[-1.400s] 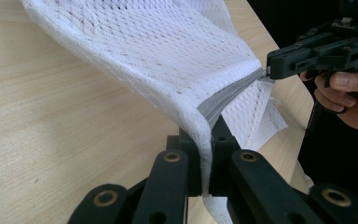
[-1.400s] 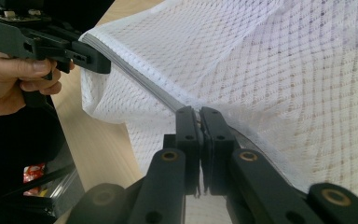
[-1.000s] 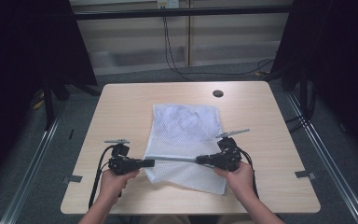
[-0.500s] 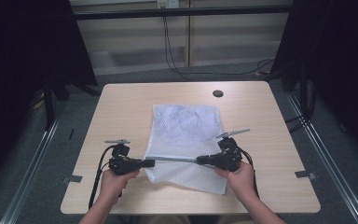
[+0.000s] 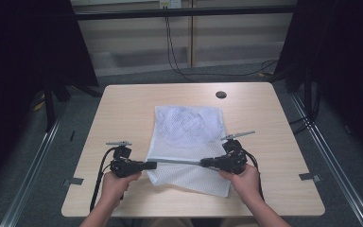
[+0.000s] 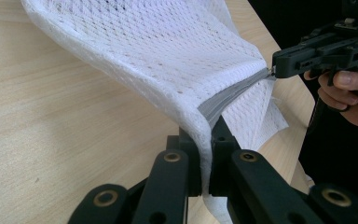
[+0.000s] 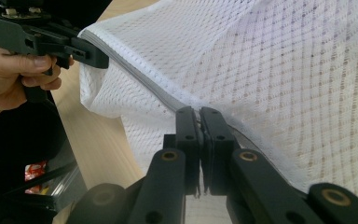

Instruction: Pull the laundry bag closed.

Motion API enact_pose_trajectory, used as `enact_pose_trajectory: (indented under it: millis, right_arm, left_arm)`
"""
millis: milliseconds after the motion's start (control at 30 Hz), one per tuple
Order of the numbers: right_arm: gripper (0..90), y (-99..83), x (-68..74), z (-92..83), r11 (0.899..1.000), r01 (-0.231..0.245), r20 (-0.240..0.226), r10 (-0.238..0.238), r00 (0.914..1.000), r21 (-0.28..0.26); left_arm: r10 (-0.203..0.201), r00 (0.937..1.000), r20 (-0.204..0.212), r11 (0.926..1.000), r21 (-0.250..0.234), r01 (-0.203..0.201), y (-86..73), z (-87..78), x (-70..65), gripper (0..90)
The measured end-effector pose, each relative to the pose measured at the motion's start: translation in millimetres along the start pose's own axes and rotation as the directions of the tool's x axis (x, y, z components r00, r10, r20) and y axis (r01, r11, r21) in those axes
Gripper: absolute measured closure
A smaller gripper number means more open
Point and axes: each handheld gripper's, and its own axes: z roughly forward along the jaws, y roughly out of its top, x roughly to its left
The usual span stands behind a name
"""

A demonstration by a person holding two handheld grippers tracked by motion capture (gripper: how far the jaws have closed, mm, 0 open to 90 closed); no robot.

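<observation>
Grippers first, since they sit nearest you at the bottom of the high view: your left gripper (image 5: 147,165) has its black jaws pressed together on one end of the grey zipper (image 5: 177,162), and your right gripper (image 5: 207,163) pinches the same zipper line toward its other end. In the left gripper view the fabric edge folds down between the closed jaws at the lower centre of the frame; in the right gripper view the jaws meet with almost no gap over the seam. Your left hand (image 5: 116,182) and right hand (image 5: 243,178) hold the tools level and facing each other. In my judgement this holds the zipper taut, as you would for sliding it; whether the right jaws hold a pull tab or bare seam I cannot tell.

The held thing is a white mesh bag (image 5: 189,142), lying flat across the middle of the table (image 5: 123,109), its near edge lifted slightly where you grip it. The mesh is an open diamond weave, soft and limp, sagging in a curve between the two grips; the zipper tape is a smooth grey band, stiffer than the net. A paler rounded shape shows through the mesh in the bag's upper half; what it is cannot be told.

Farther up, a small dark round grommet (image 5: 220,94) sits near the table's far edge, right of centre. The tabletop is pale wood grain, matte, with rounded corners.
</observation>
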Motion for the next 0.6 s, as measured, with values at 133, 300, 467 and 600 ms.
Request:
enact_pose_trajectory:
  millis: [133, 300, 467, 600]
  right_arm:
    - [87.0, -0.6, -1.2, -3.2, 1.0, 0.0, 0.009, 0.0, 1.0, 0.002]
    - [87.0, -1.8, -3.3, -6.3, 1.0, -0.002, 0.01, 0.002, 0.9999, -0.001]
    - [87.0, -2.8, -2.8, -6.6, 1.0, 0.002, 0.009, -0.002, 1.0, 0.002]
    - [87.0, -3.4, -2.8, -7.1, 1.0, 0.001, 0.007, -0.001, 1.0, 0.001]
  left_arm:
    - [-0.004, 1.0, -0.002, 1.0, -0.007, 0.004, 0.0, -1.2, 1.0, 88.0]
    - [0.003, 1.0, -0.001, 1.0, 0.001, -0.003, 0.2, -0.3, 0.2, 88.0]
    - [0.005, 1.0, 0.0, 1.0, -0.001, -0.005, 0.1, -0.4, 0.2, 88.0]
    - [0.0, 1.0, 0.002, 1.0, 0.0, 0.0, -0.1, 0.1, -0.2, 88.0]
